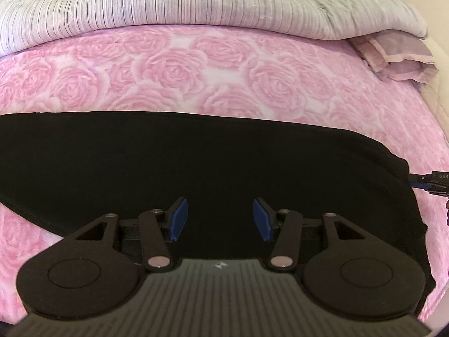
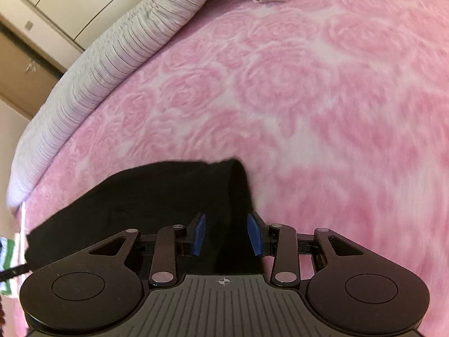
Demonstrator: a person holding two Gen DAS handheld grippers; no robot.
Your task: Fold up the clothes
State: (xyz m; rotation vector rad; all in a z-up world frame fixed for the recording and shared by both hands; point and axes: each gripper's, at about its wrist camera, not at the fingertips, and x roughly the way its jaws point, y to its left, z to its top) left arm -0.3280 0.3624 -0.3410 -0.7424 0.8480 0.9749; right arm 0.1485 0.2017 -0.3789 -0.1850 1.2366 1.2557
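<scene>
A black garment (image 1: pixel 196 157) lies flat on a bed covered in a pink rose-patterned blanket (image 1: pixel 174 70). My left gripper (image 1: pixel 220 216) is open and empty, just above the garment's near part. In the right wrist view the garment's right end (image 2: pixel 168 196) shows, with a corner near the middle. My right gripper (image 2: pixel 226 231) is open over that right edge, with dark cloth lying between and below its blue pads (image 2: pixel 199 233). I cannot tell whether it touches the cloth. The tip of the right gripper (image 1: pixel 429 182) shows at the left view's right edge.
A grey striped folded quilt (image 1: pixel 168 2) lies along the far side of the bed. A pinkish-grey folded cloth (image 1: pixel 398 56) sits at the far right. Beige cupboard doors (image 2: pixel 56 5) stand beyond the bed's left side. The bed edge (image 2: pixel 22 219) is at the left.
</scene>
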